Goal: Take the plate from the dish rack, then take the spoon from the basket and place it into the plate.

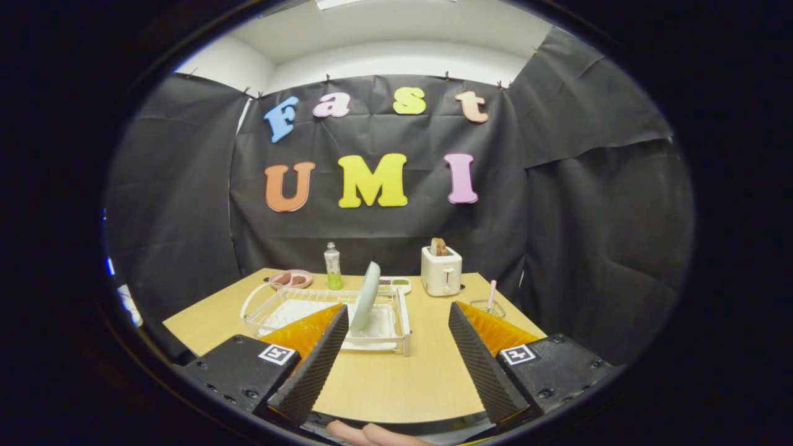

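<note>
table (pixel 396 384): matt wood-look top | dish rack (pixel 322 313): glossy white plastic | plate (pixel 365 296): smooth, glossy

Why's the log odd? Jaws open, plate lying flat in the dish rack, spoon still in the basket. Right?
One thing is wrong: the plate stands upright on edge in the dish rack, not flat, as the gripper view shows. The gripper has its jaws open, and the spoon is in the basket.

the gripper (pixel 396 347) is spread wide, nothing between its fingers, with bare table (pixel 396 384) before the dish rack (pixel 328 316). the plate (pixel 365 296) stands on edge in the rack, its top free. right of the rack runs an open lane of tabletop. behind the rack, the bottle (pixel 333 266) and toaster (pixel 441 271) block the way; right of the rack stands the basket (pixel 487 308) with the spoon (pixel 491 295).
</note>
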`<control>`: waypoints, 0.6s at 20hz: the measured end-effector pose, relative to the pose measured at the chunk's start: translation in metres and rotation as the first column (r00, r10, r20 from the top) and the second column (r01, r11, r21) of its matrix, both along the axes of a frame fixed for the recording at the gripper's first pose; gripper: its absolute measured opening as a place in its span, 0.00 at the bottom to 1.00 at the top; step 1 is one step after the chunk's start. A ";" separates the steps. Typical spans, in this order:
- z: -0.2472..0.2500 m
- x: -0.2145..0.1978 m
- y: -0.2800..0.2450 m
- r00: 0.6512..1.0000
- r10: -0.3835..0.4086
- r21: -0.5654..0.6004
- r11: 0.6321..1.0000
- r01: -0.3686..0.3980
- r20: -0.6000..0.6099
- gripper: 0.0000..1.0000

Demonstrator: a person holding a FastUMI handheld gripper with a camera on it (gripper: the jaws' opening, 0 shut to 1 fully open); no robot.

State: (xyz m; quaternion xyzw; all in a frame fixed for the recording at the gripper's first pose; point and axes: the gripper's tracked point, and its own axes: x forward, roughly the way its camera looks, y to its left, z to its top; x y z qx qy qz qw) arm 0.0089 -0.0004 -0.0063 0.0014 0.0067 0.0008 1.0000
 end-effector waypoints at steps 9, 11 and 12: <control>0.018 0.032 0.008 1.000 -0.002 -0.018 1.000 0.002 -0.001 1.00; 0.032 0.053 0.016 1.000 0.004 -0.023 1.000 -0.004 -0.010 1.00; 0.040 0.064 0.023 1.000 0.010 -0.026 1.000 -0.010 -0.026 1.00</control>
